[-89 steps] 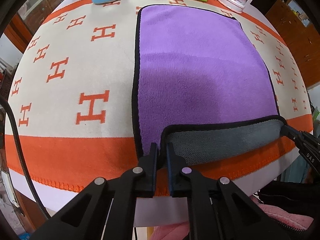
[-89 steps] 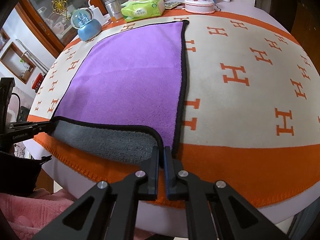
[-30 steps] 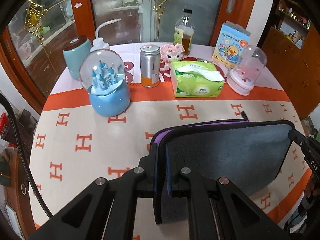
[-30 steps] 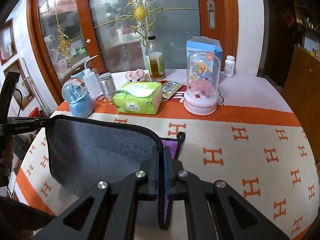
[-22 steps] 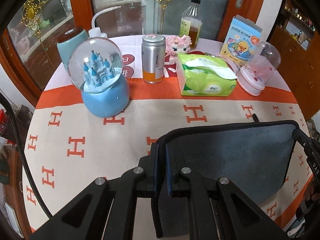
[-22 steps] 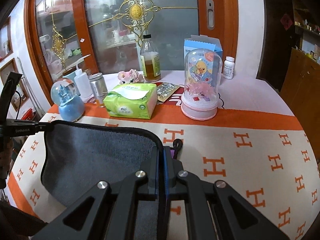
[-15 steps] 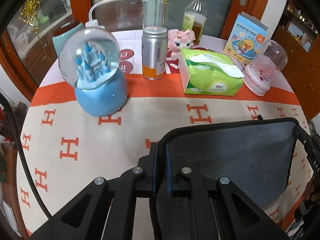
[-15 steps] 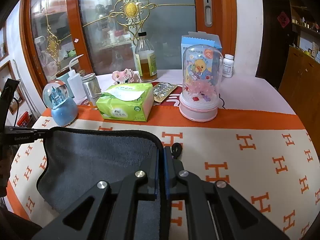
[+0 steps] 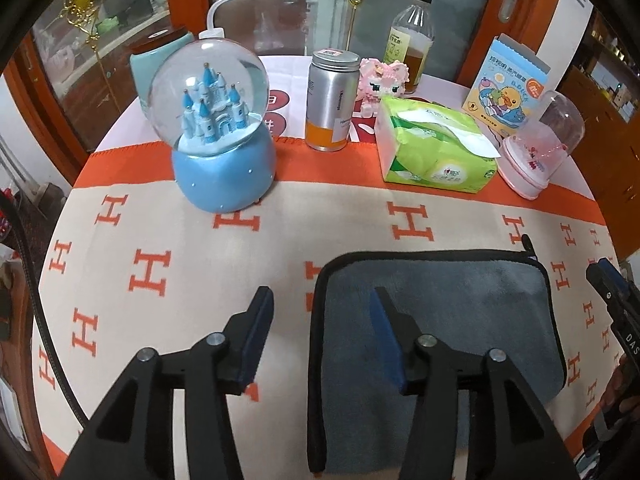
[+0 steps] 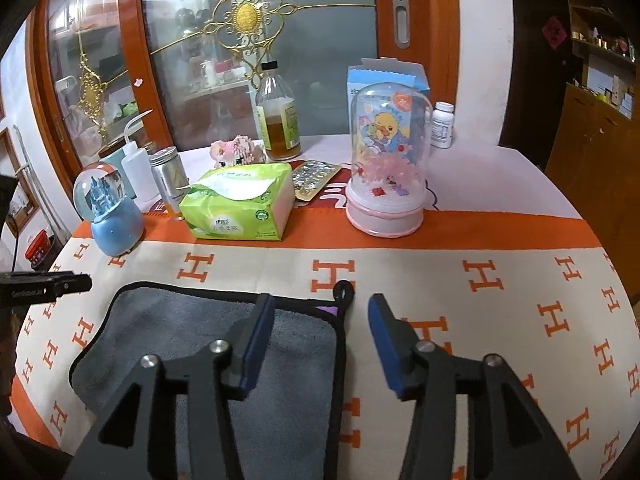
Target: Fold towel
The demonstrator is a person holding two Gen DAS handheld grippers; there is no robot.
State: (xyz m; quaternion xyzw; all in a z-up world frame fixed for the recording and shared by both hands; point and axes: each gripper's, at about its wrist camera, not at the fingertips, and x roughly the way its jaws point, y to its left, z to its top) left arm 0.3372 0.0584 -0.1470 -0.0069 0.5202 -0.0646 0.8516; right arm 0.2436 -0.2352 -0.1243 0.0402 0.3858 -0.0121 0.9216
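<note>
The towel (image 9: 460, 304) lies folded, grey side up, on the tablecloth (image 9: 160, 240). The left gripper (image 9: 320, 324) and right gripper (image 10: 322, 328) both gape wide above it, holding nothing.

Grey towel (image 9: 440, 304), orange-H tablecloth (image 9: 320, 216)

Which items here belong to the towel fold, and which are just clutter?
Job:
- grey-faced, black-edged microfibre towel, folded over, purple sliver showing at one corner
- left hand-held gripper, open
- right hand-held gripper, open

Clutter:
- blue castle snow globe
- green tissue pack
- silver-and-orange can
- pink-based clear dome
</note>
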